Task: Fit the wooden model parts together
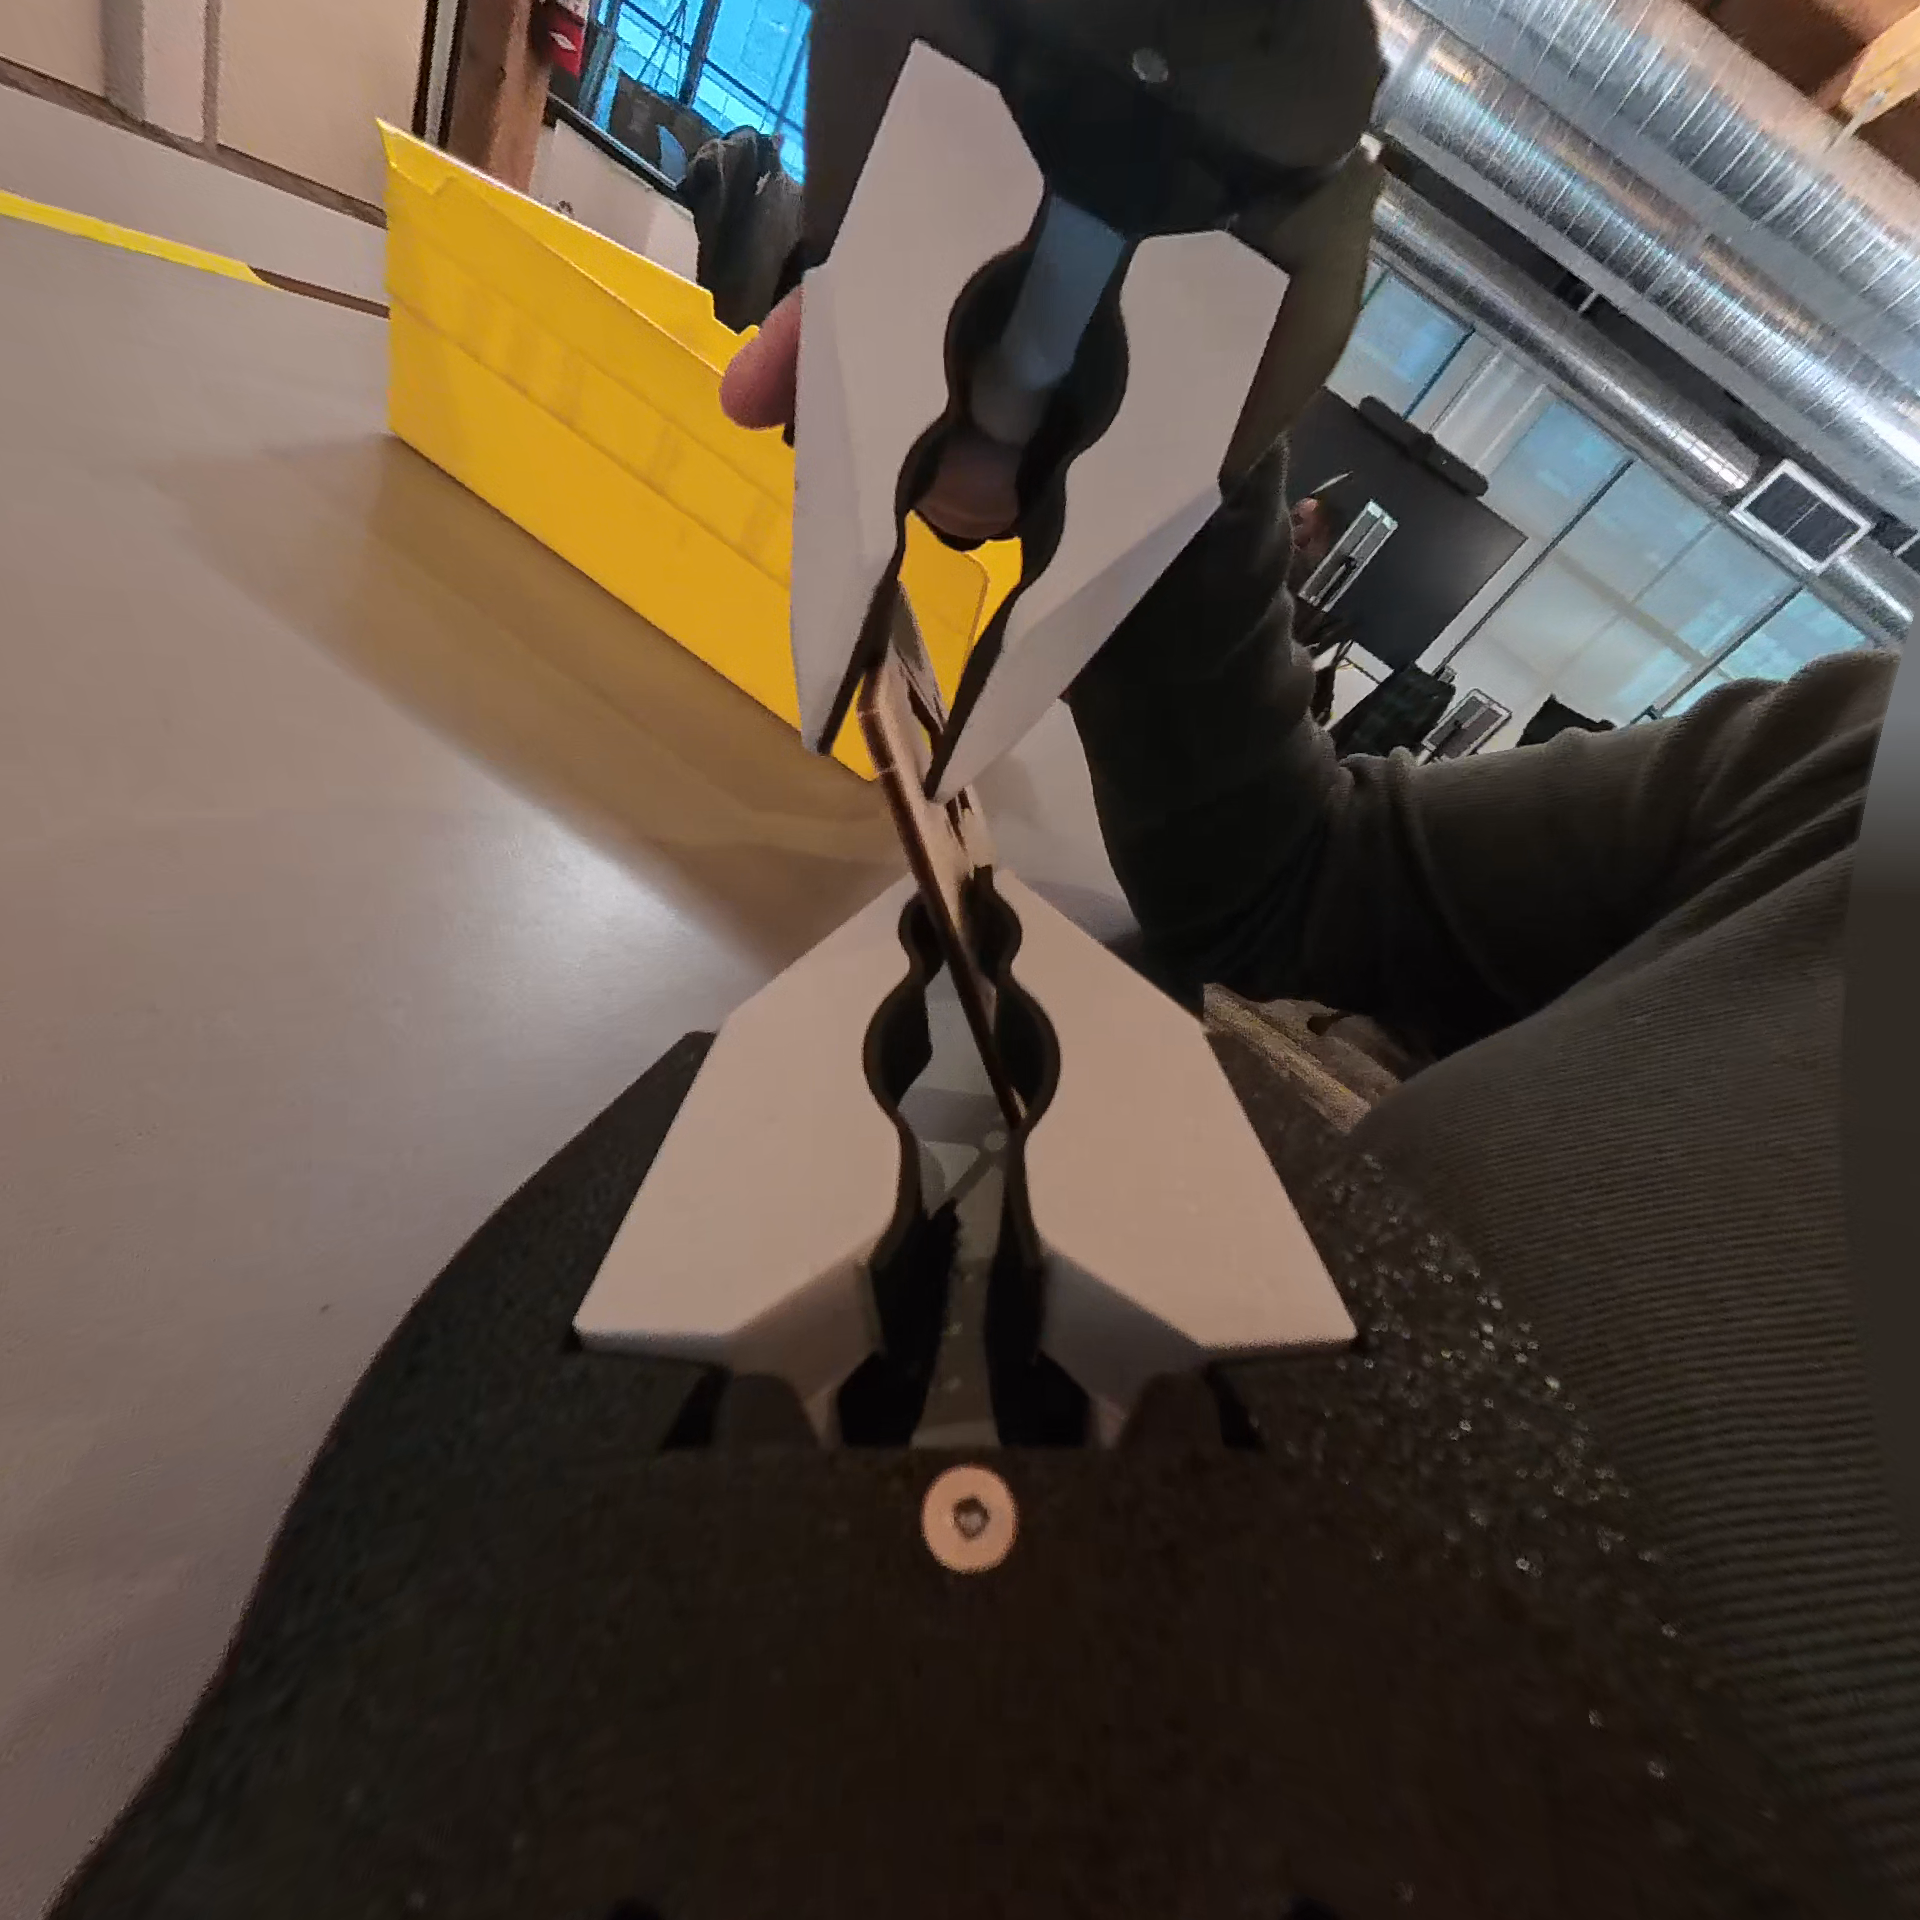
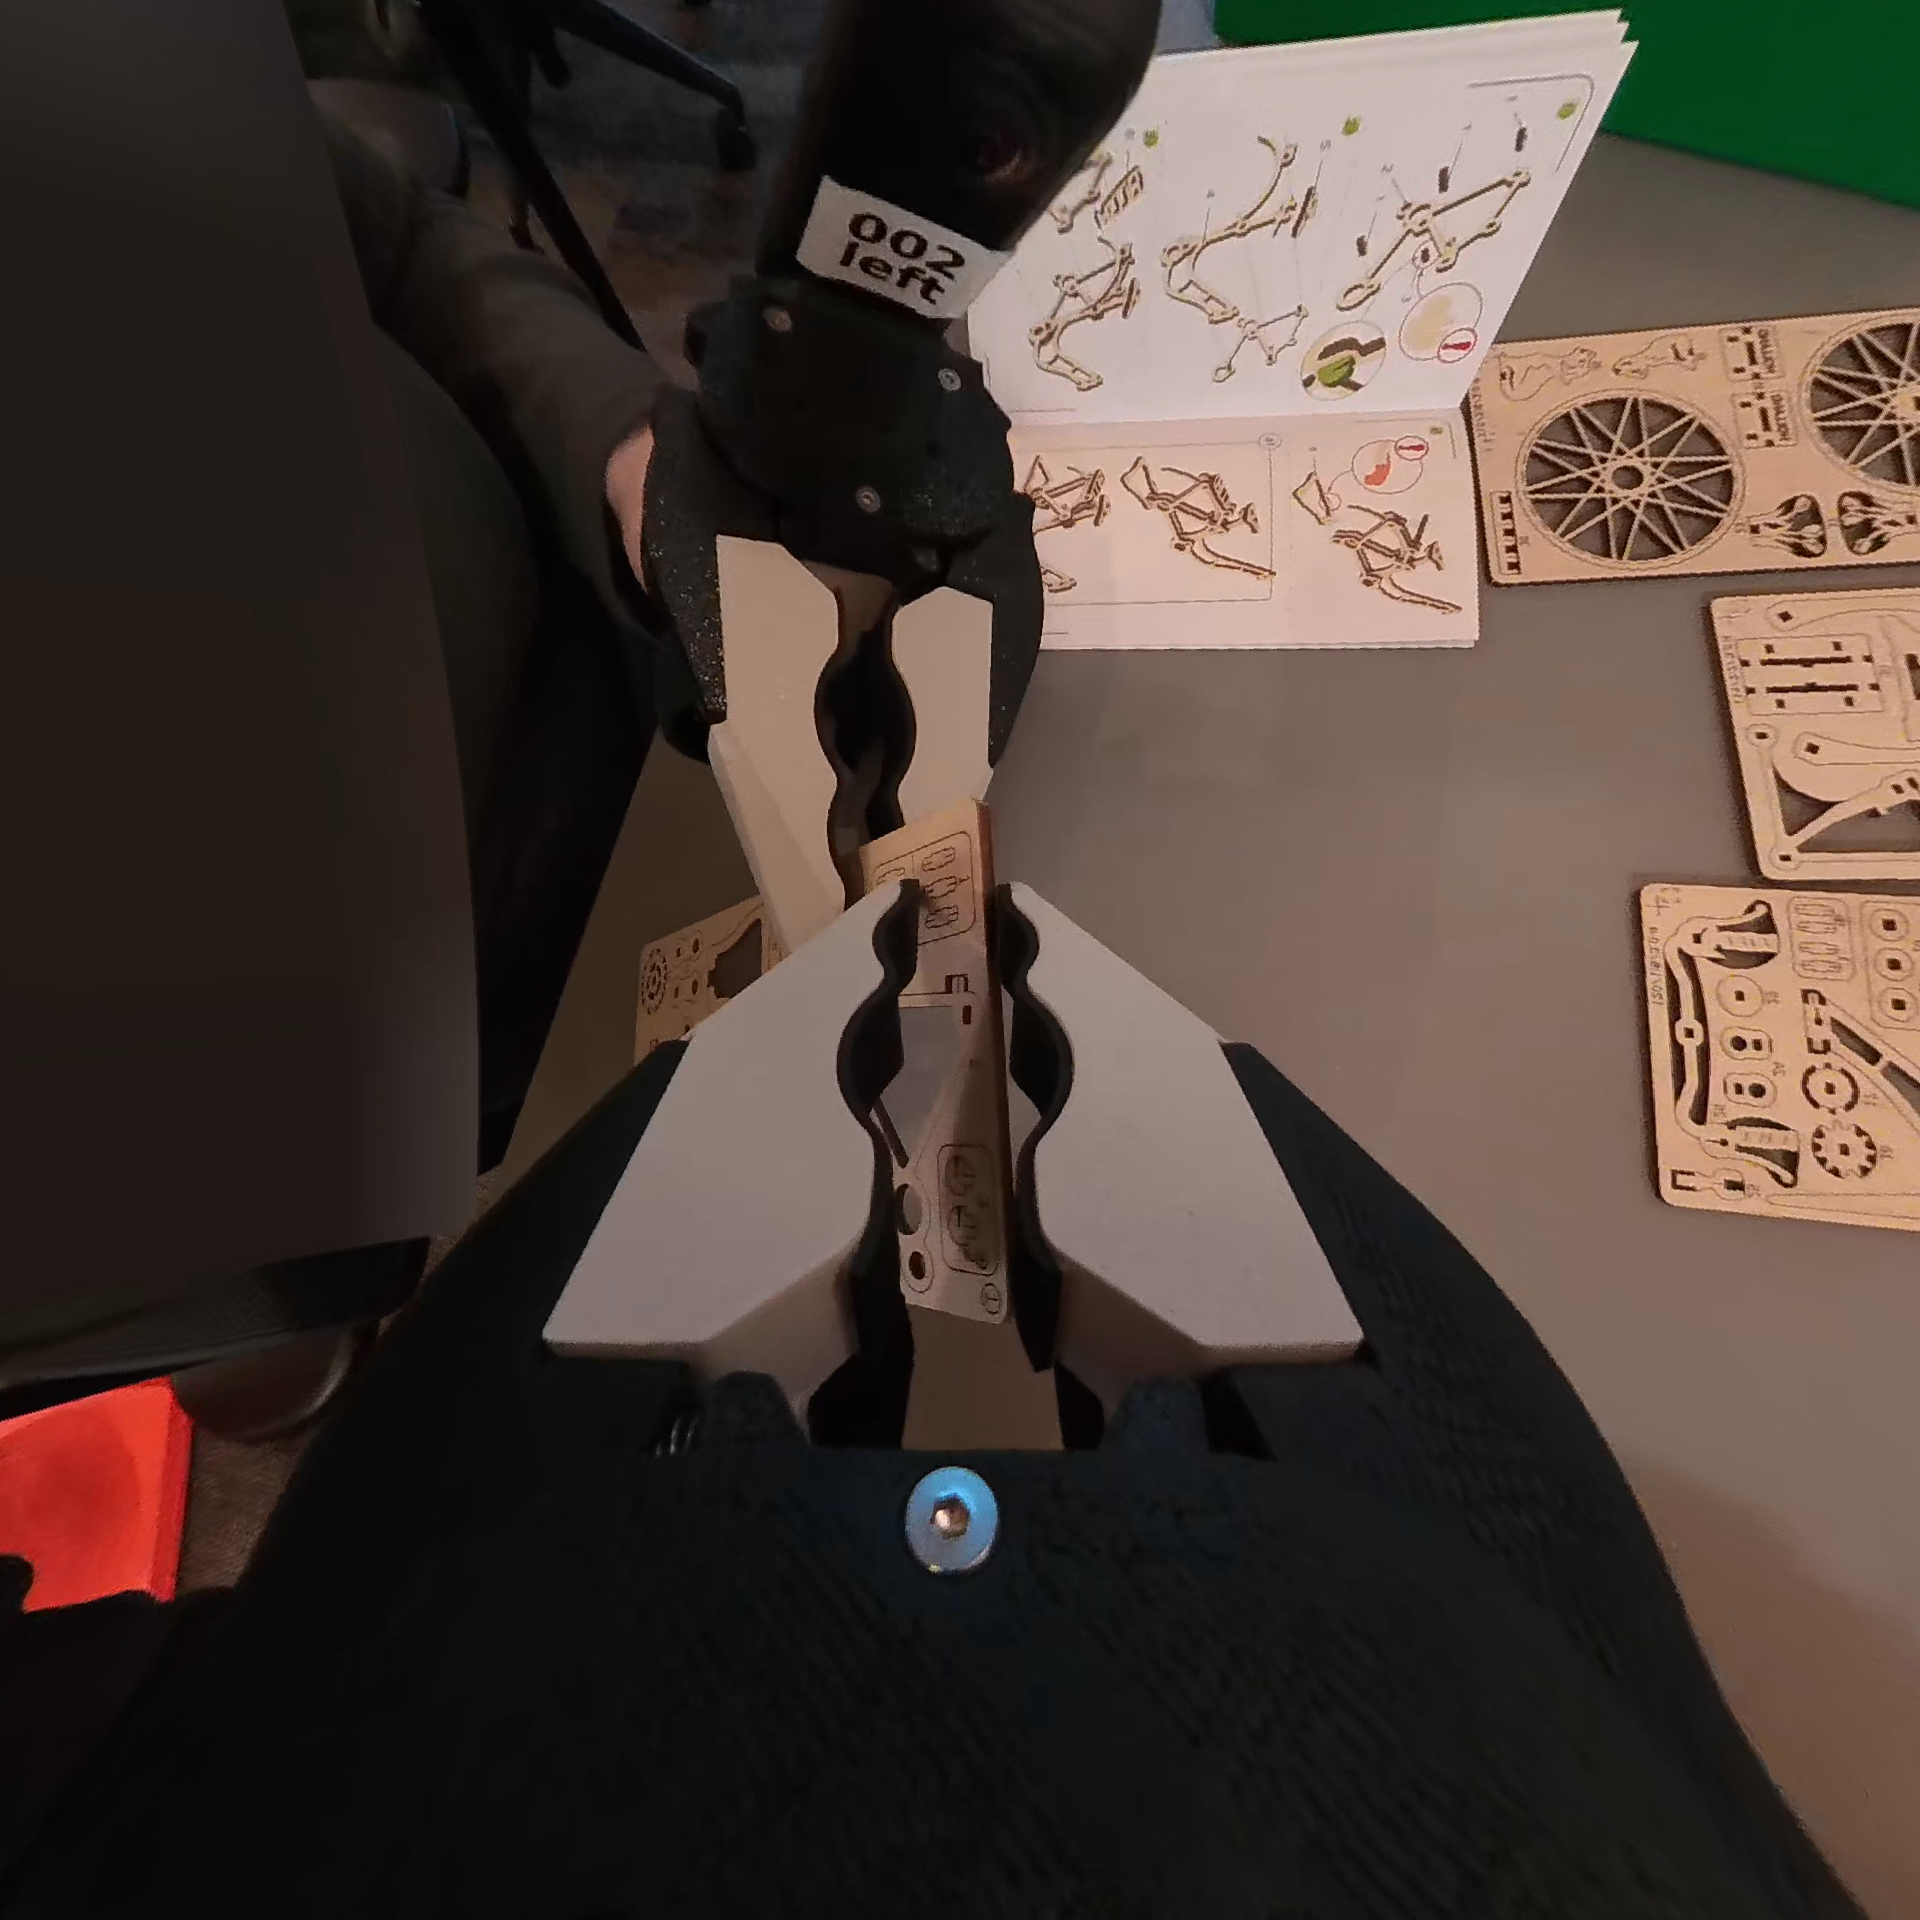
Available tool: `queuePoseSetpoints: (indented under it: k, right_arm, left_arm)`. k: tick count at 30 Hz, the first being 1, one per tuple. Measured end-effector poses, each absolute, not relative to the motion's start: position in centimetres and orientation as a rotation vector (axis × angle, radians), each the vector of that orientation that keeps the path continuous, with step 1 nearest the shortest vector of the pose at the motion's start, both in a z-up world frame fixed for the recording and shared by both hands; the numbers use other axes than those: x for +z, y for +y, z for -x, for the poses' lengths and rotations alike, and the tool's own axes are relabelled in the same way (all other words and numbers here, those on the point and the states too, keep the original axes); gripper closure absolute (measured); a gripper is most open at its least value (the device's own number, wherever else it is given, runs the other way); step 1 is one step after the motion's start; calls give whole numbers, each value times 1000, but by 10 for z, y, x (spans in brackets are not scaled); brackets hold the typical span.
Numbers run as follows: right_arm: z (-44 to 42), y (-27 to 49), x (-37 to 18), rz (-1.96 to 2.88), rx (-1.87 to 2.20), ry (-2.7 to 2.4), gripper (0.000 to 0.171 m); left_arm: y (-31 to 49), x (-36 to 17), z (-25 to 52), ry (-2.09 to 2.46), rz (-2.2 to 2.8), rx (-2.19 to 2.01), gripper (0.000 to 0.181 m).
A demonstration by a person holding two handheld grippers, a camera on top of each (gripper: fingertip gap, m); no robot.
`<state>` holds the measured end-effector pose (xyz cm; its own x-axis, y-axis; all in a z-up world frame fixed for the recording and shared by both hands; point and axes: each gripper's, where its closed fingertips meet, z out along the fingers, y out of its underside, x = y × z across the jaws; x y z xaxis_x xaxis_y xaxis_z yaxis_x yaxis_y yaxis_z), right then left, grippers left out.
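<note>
A thin wooden part sheet [image 2: 951, 1195] with laser-cut pieces is held edge-on between both grippers, above the grey table. My right gripper [image 2: 961, 899] is shut on its near end. My left gripper [image 2: 857, 847], the black one with a white label, comes in from the upper left and is shut on the sheet's far end. In the left wrist view the sheet [image 1: 920, 821] shows as a dark thin edge. It runs from my left gripper [image 1: 961, 894] up into my right gripper [image 1: 883, 769], which reaches down from above. The two sets of fingertips nearly touch.
An open instruction booklet [image 2: 1247, 364] lies at the back. Three wooden part sheets [image 2: 1704, 457] [image 2: 1818, 727] [image 2: 1787, 1049] lie on the right of the table [image 2: 1351, 831]. Another sheet [image 2: 696, 977] lies under the grippers. A yellow bin [image 1: 582, 395] stands on the table. The person's dark sleeve [image 1: 1558, 831] is close by. Some 4 cm of space lies between my two pairs of fingers.
</note>
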<state>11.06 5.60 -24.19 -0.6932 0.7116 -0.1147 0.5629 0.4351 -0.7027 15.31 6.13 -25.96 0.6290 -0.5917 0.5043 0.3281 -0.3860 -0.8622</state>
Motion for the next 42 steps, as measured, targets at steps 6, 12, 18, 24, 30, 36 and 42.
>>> queuePoseSetpoints:
  k: [6,12,18,24,30,36,42]
  right_arm:
    - [-108,55,-240,1127,1164,-2472,159]
    - [-107,54,-239,1109,1167,-2466,161]
    - [-109,54,-241,1112,1049,-2481,160]
    - [-108,57,-244,1109,953,-2480,159]
    - [-108,58,-245,1086,859,-2474,159]
    - [-108,60,-246,1068,832,-2473,159]
    - [-109,58,-244,1057,888,-2476,159]
  left_arm:
    - [61,-259,-152,229,1696,-984,178]
    - [61,-258,-150,229,1685,-979,178]
    - [60,-259,-152,246,1694,-947,178]
    - [61,-261,-151,240,1705,-942,177]
    - [61,-261,-151,235,1710,-942,176]
    - [62,-262,-151,227,1716,-942,176]
    - [61,-261,-152,229,1702,-971,177]
